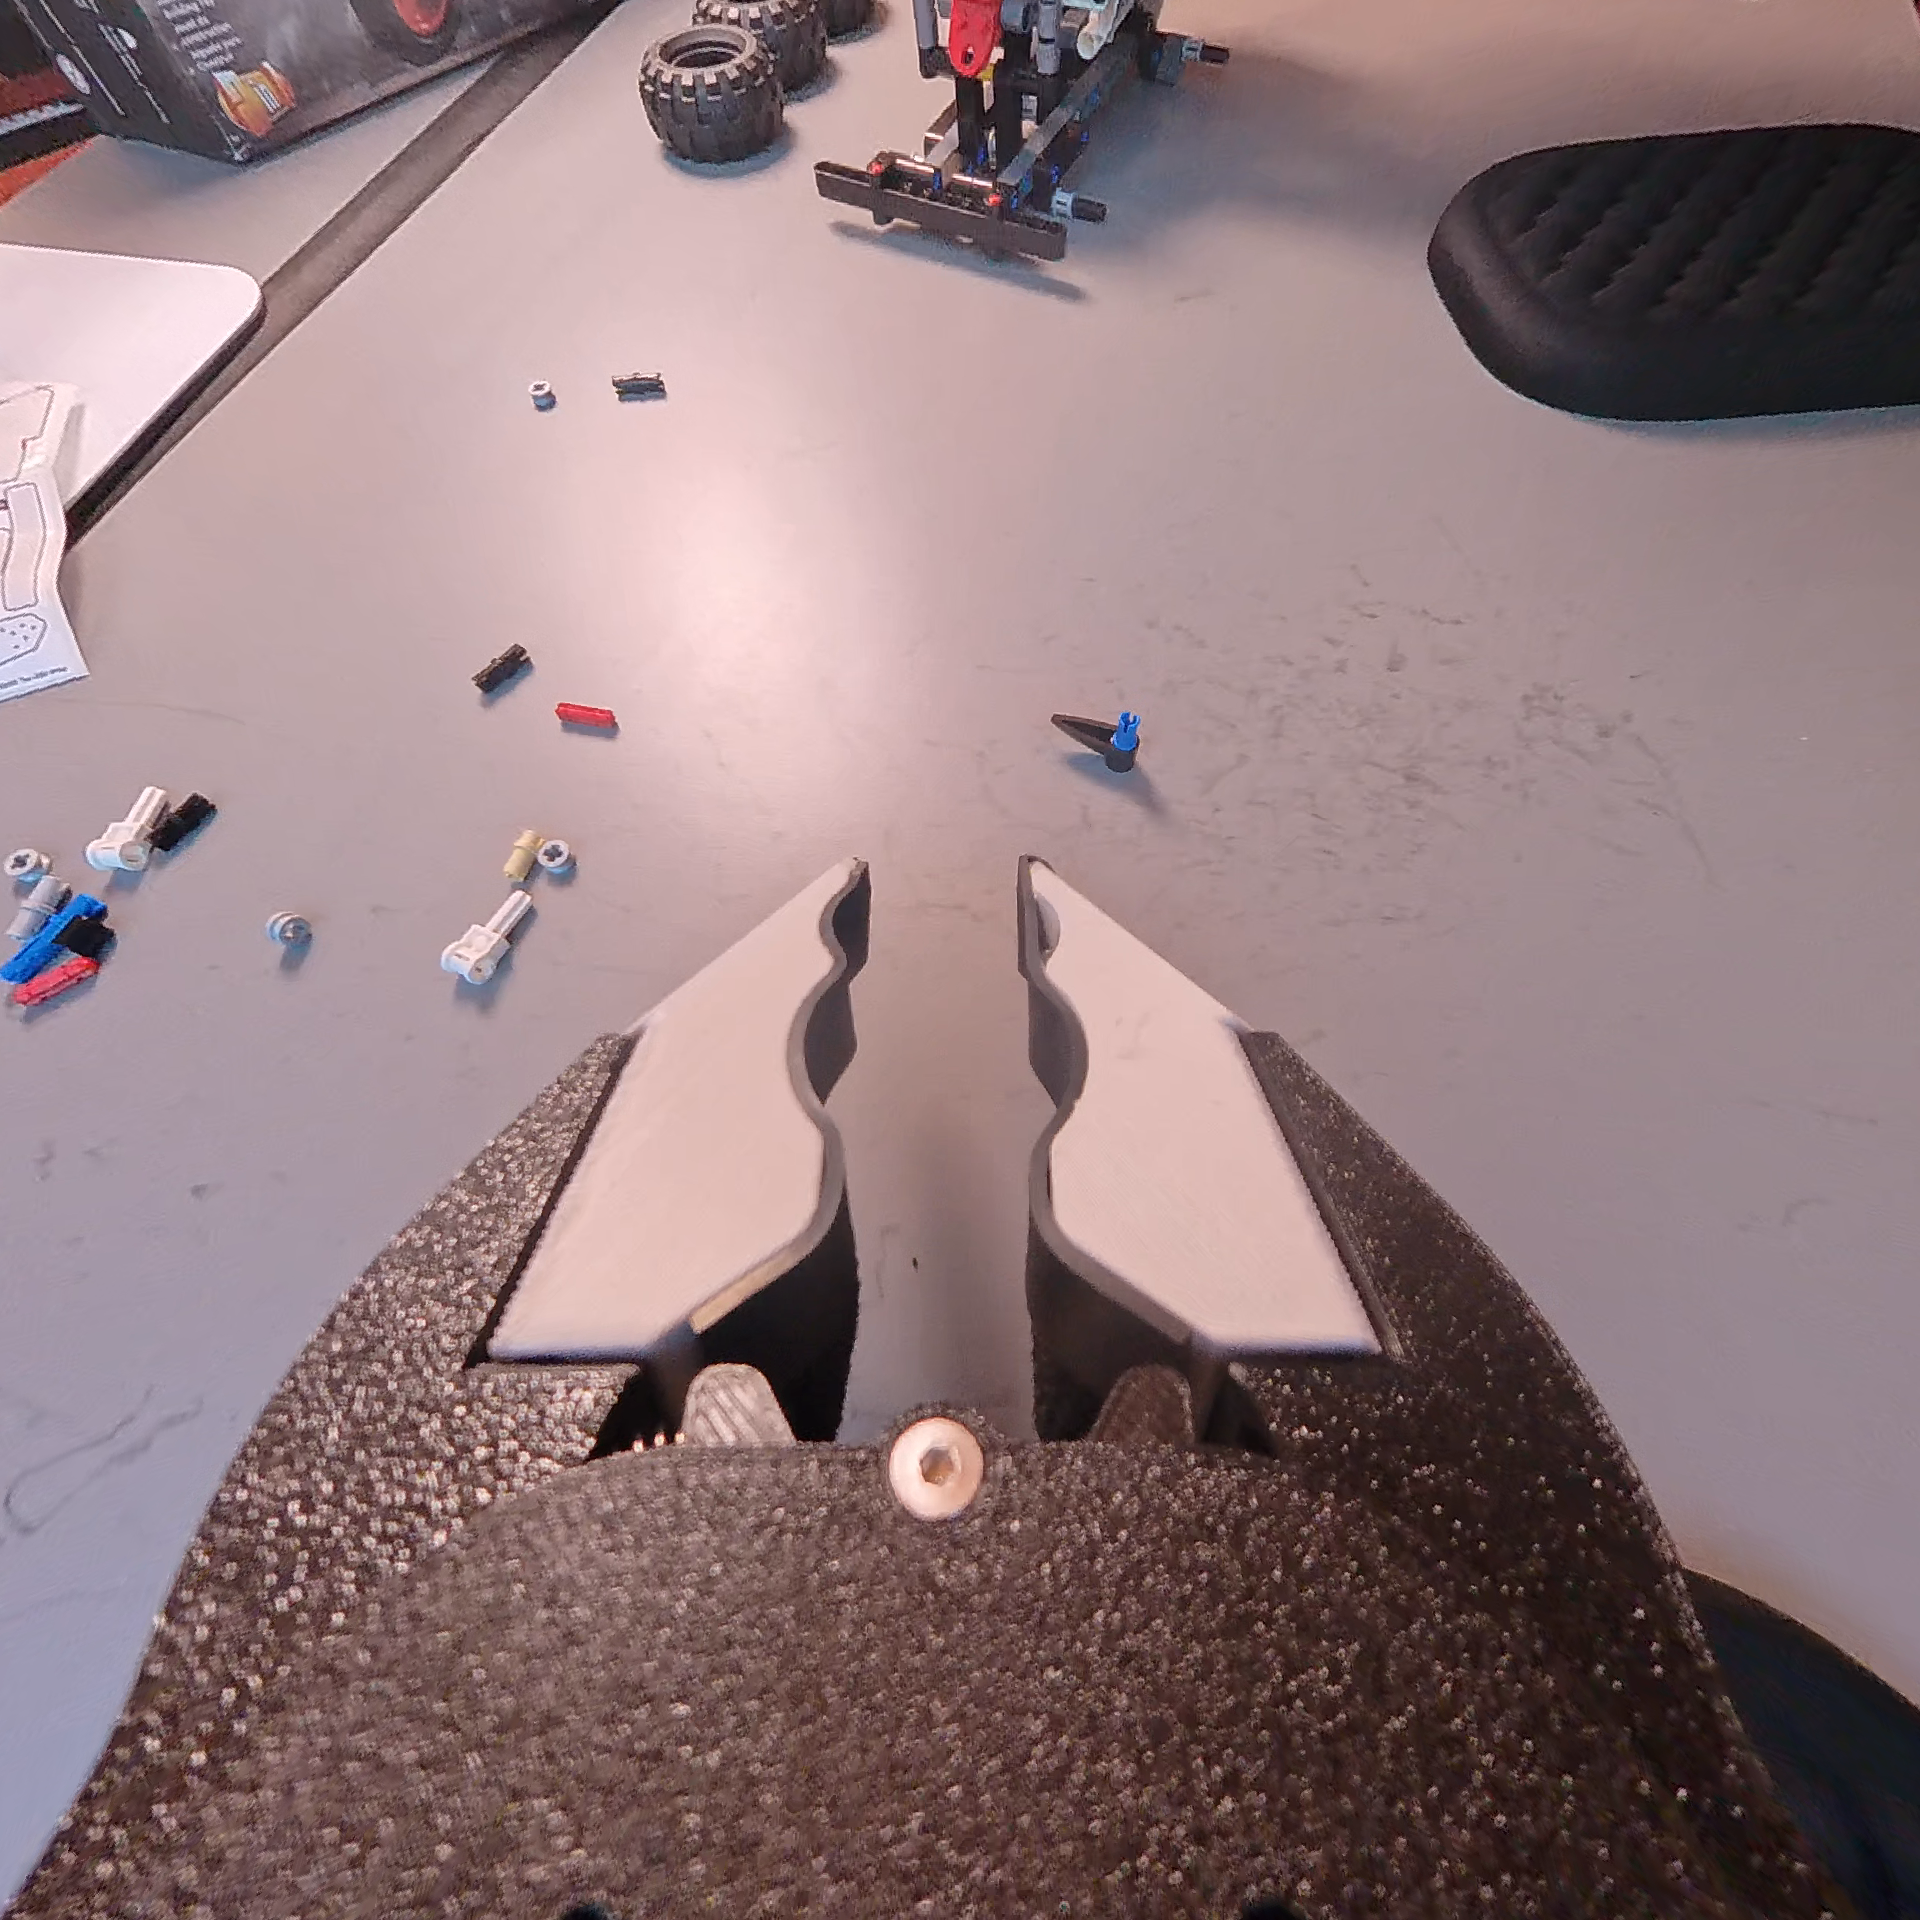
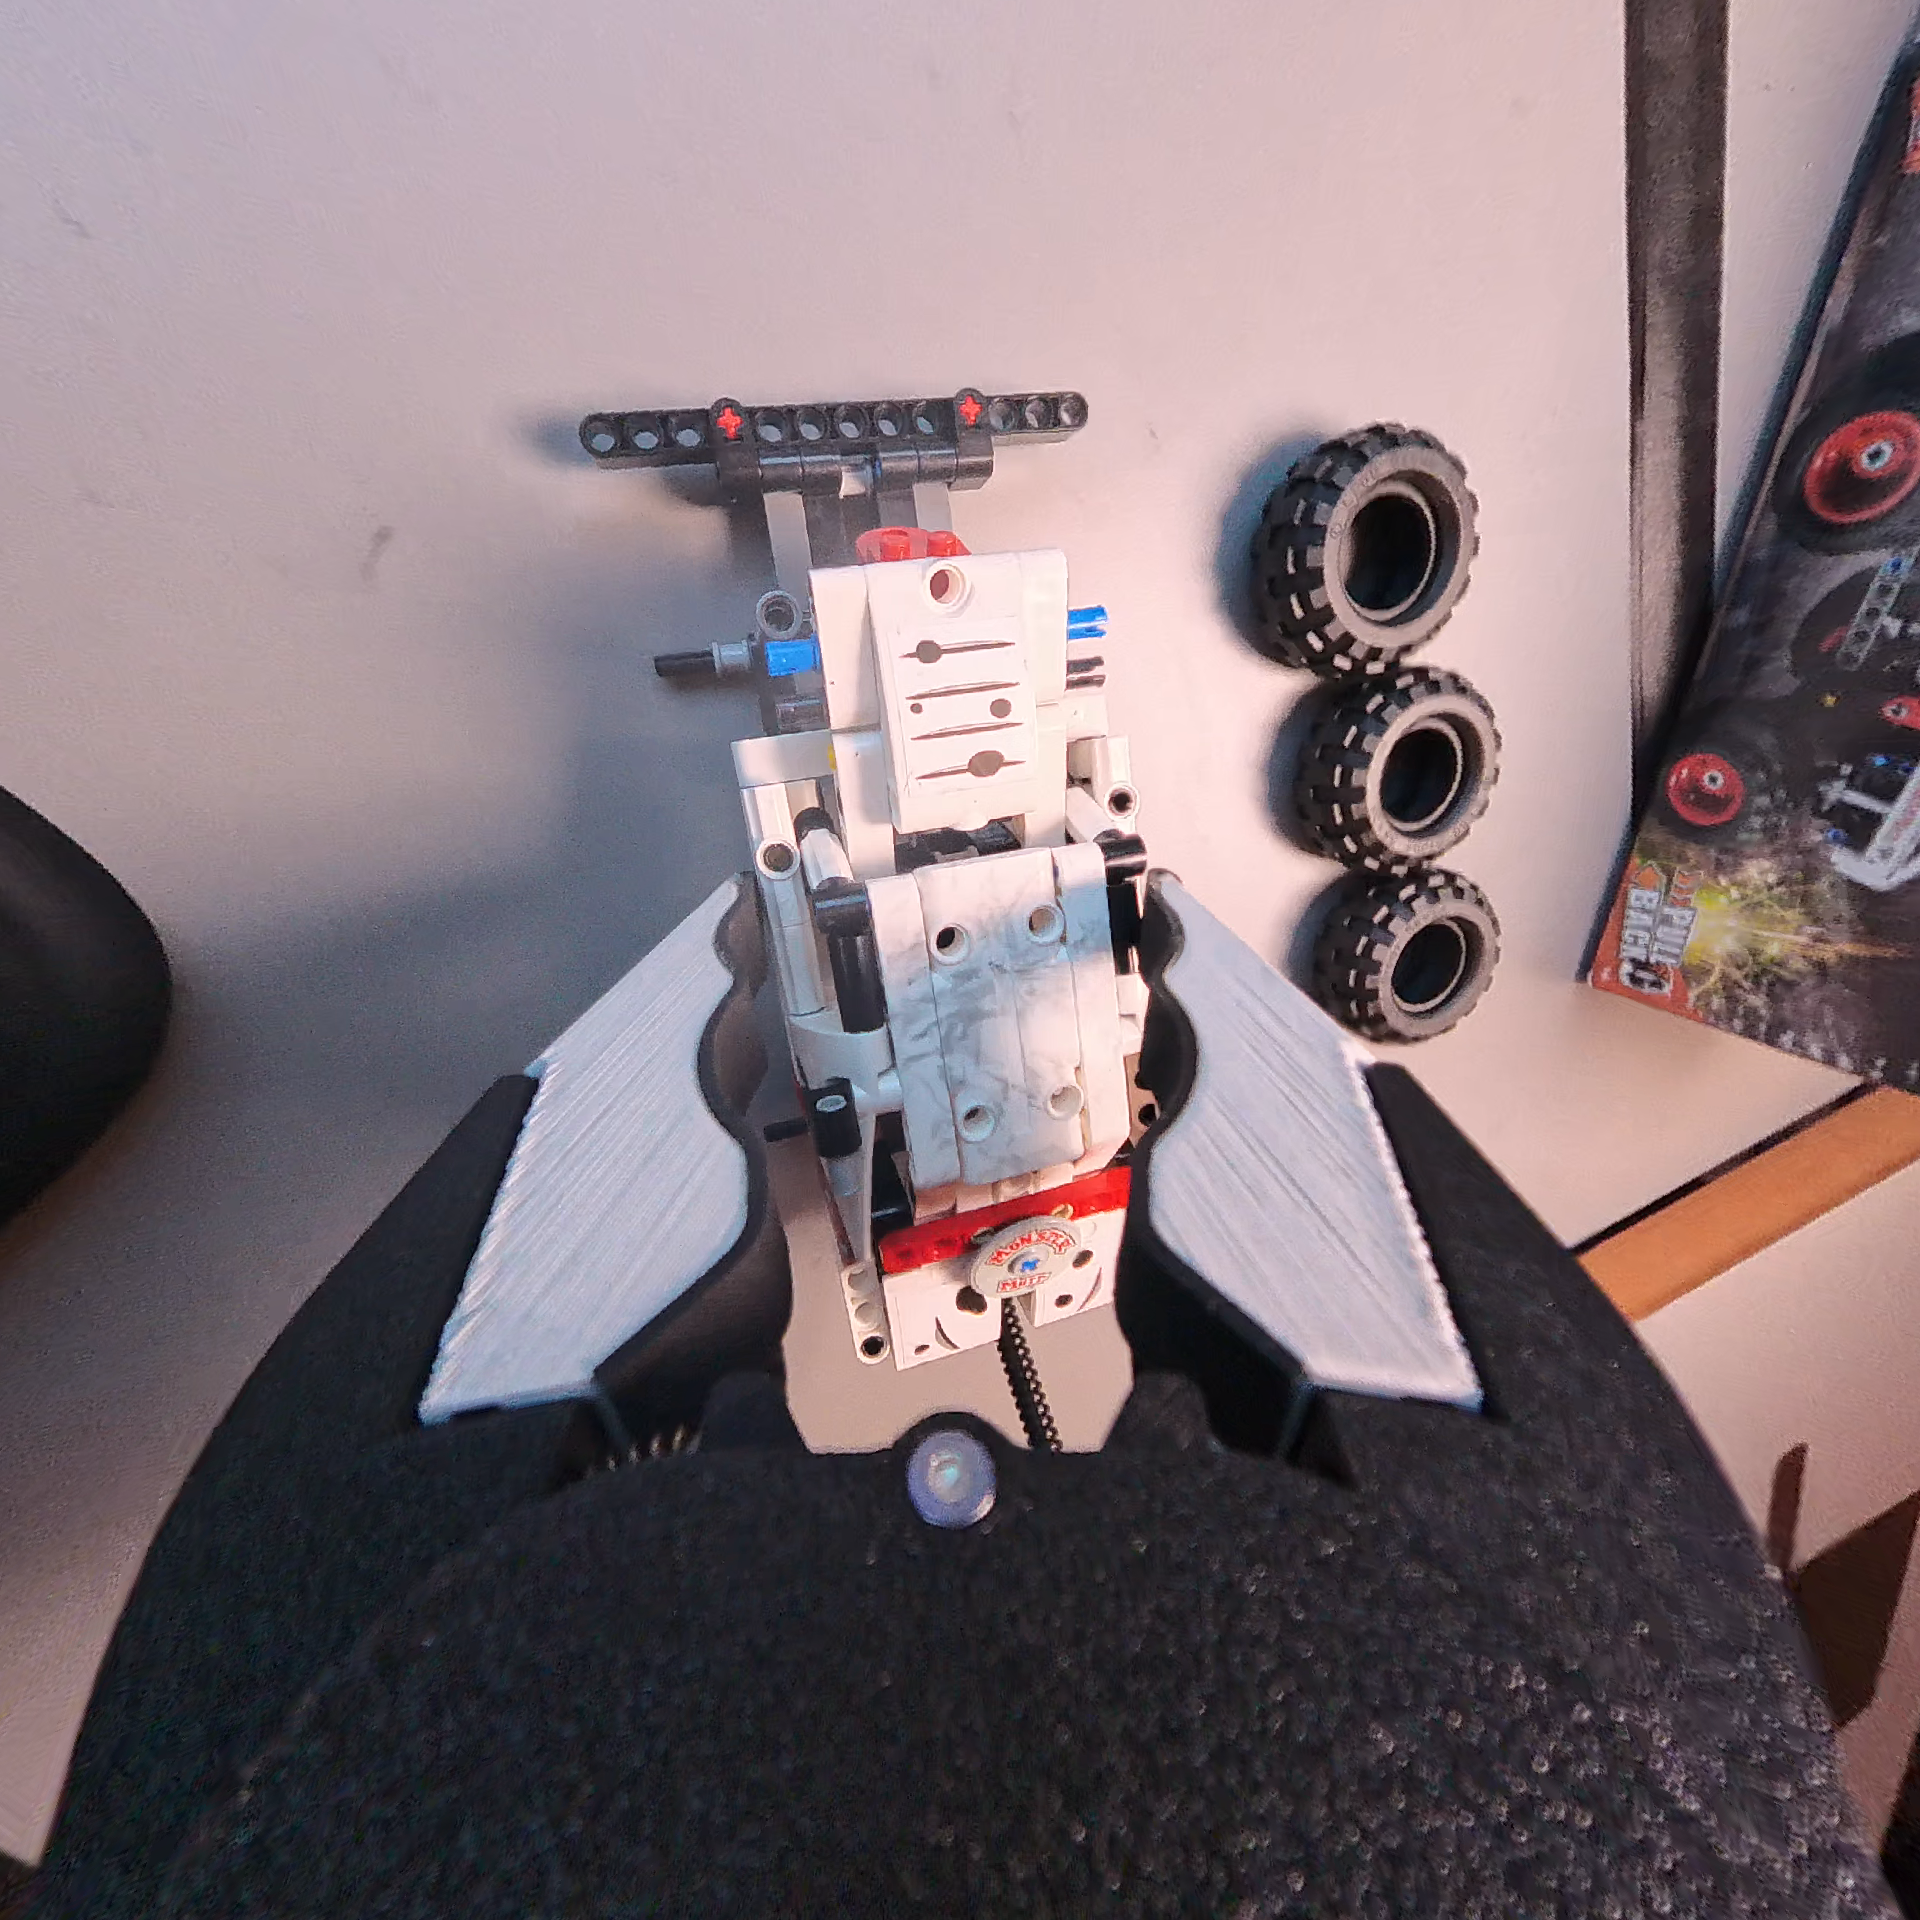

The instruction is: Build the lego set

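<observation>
My right gripper [image 2: 951, 914] pinches the white truck model [image 2: 951, 862], whose long axis runs away from me toward its black beam [image 2: 831, 424]; three tyres [image 2: 1392, 764] line up beside it. Only my left gripper [image 1: 940, 873], spread and empty, sees the scattered pins [image 1: 488, 933].

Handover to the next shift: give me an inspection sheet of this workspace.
Surface: grey table, scuffed.
Job's things: partly built truck; three loose tyres beside it; black piece with blue pin ahead of left claw.
Clutter: small loose pieces, instruction sheet, set box, black pad.
Grippers: left claw open, empty; right claw straddles the truck's body, contact unclear.
Cables: black coiled cord at truck's near end.
Surroundings: wooden edge.
</observation>
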